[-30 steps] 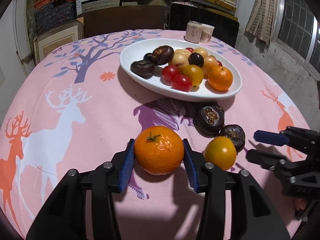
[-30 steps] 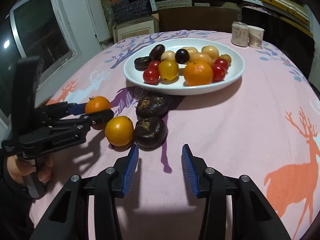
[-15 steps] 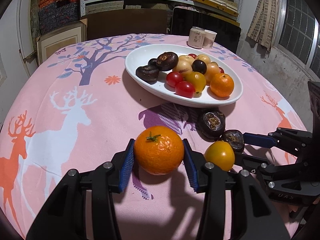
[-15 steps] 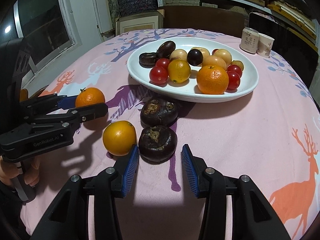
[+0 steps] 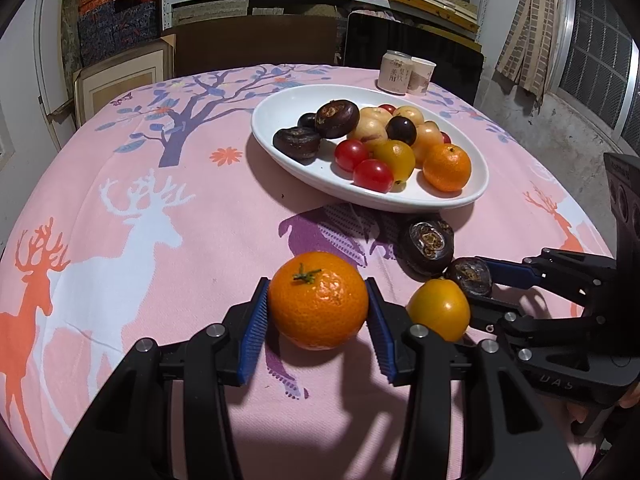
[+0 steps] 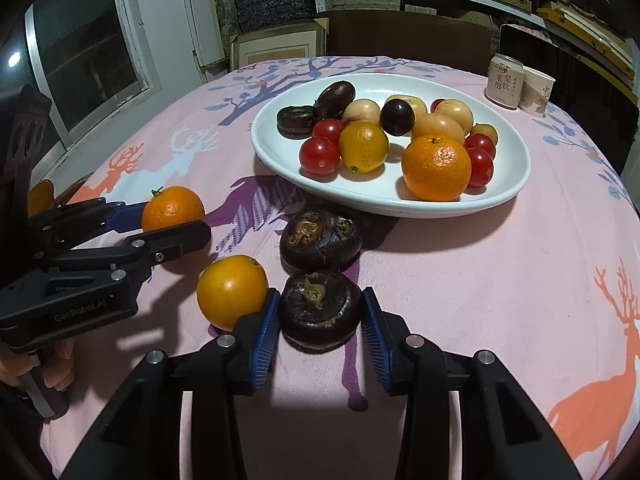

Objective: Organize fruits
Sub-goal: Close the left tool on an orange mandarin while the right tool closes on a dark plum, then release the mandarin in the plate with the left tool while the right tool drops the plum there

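Observation:
My left gripper [image 5: 318, 316] is shut on an orange tangerine [image 5: 318, 300] that rests on the pink tablecloth; the right wrist view shows the same gripper [image 6: 172, 220] at the left. The jaws of my right gripper [image 6: 318, 320] are closing around a dark brown fruit [image 6: 318, 310] on the cloth. Its left pad touches the fruit and the right pad stands a sliver off. A yellow-orange fruit [image 6: 232, 290] lies just left of it and a second dark fruit [image 6: 320, 240] just behind. Beyond them a white oval plate [image 6: 400, 210] holds several fruits.
A drinks can [image 6: 504, 80] and a paper cup [image 6: 536, 90] stand behind the plate. A person's hand [image 6: 52, 376] holds the left gripper's handle. Shelves and framed boards line the wall past the table's far edge.
My right gripper has moved forward to straddle the near dark fruit, and its jaws have narrowed. The left gripper still holds the tangerine in the same place.

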`<action>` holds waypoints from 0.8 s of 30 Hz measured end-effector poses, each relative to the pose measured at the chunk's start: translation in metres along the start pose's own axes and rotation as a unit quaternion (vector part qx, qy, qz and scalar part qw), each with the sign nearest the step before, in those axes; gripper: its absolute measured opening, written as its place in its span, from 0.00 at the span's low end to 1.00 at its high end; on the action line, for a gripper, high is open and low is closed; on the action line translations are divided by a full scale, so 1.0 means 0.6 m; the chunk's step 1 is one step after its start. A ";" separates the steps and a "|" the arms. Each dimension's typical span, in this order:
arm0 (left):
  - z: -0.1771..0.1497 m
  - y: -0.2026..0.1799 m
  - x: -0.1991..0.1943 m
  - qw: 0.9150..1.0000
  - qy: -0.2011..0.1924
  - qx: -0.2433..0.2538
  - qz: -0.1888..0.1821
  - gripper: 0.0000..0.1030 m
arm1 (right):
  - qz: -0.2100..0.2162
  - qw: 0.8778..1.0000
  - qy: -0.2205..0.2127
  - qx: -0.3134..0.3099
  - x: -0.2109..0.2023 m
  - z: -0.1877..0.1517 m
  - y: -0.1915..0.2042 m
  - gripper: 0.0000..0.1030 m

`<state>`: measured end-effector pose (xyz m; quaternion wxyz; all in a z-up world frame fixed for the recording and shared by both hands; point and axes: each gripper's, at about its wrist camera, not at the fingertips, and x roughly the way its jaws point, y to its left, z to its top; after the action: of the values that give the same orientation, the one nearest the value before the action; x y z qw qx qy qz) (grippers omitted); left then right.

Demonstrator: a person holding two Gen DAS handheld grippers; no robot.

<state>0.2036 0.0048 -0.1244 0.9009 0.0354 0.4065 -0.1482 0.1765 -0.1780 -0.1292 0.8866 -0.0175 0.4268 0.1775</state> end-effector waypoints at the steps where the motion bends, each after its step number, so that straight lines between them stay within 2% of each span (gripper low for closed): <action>1: -0.001 0.000 0.000 1.000 0.000 0.000 0.000 0.44 | 0.001 1.000 0.000 0.001 -0.001 -0.001 -0.001 0.41; 11: -0.002 0.002 0.001 1.000 -0.002 -0.003 0.000 0.44 | 0.006 1.000 -0.008 0.027 -0.021 -0.012 -0.016 0.40; 17: -0.003 0.010 -0.005 1.000 -0.005 -0.016 -0.002 0.44 | 0.017 0.998 -0.040 0.046 -0.083 -0.032 -0.035 0.40; 24: -0.003 -0.012 -0.041 1.000 -0.018 -0.002 -0.011 0.44 | 0.016 0.995 -0.065 0.068 -0.152 -0.044 -0.077 0.40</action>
<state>0.1845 0.0041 -0.1068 0.9065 0.0268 0.3907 -0.1581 0.1197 -0.2532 -0.0822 0.9088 0.0612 0.3791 0.1628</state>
